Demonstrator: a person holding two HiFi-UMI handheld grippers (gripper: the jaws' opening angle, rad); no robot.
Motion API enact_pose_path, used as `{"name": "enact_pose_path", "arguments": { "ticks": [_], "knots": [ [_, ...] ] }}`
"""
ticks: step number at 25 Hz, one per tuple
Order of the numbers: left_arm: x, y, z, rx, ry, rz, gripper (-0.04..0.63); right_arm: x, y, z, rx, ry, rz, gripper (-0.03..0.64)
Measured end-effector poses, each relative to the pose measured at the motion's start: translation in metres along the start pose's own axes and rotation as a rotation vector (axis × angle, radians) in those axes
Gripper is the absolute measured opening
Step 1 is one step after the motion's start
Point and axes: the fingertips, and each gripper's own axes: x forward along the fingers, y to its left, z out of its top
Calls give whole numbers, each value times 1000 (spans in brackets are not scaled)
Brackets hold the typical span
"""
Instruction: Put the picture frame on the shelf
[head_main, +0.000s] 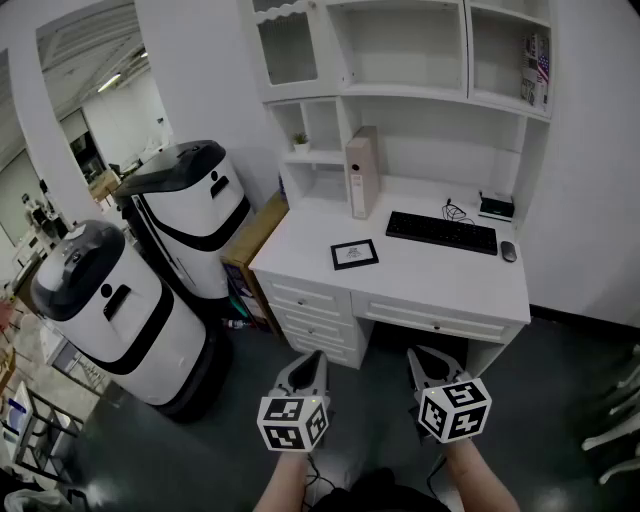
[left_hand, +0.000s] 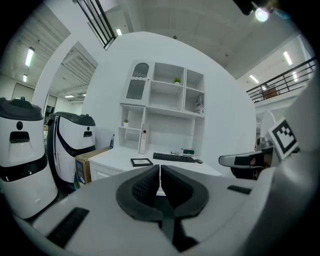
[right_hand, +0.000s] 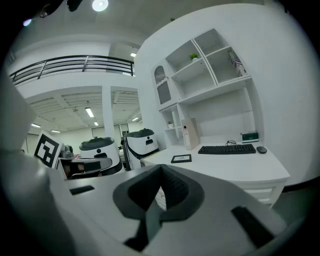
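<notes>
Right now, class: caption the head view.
Left tongs and right tongs, shut, face a desk where the picture frame lies flat.

Shelf (head_main: 400, 90) and desk (head_main: 440, 275) look smooth painted wood; robots (head_main: 190, 215) glossy plastic.

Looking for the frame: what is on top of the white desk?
A picture frame lies flat near the front left, a keyboard and mouse to its right, a beige binder and a small dark box at the back. Anything behind the binder is covered.

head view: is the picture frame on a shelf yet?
No, the picture frame lies flat on the desk, left of the keyboard.
</notes>
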Motion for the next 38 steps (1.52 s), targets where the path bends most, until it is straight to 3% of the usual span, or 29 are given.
{"name": "enact_pose_path", "arguments": {
  "ticks": [16,25,38],
  "knots": [
    [28,-12,2,-32,3,24,21,9,-37,5,14,-7,21,8],
    [39,-13,8,-34,1,47,75,19,-44,12,31,-10,51,94],
    [99,34,17,-29,-2,65,112,87,-58,27,40,-21,50,129]
  ]
}}
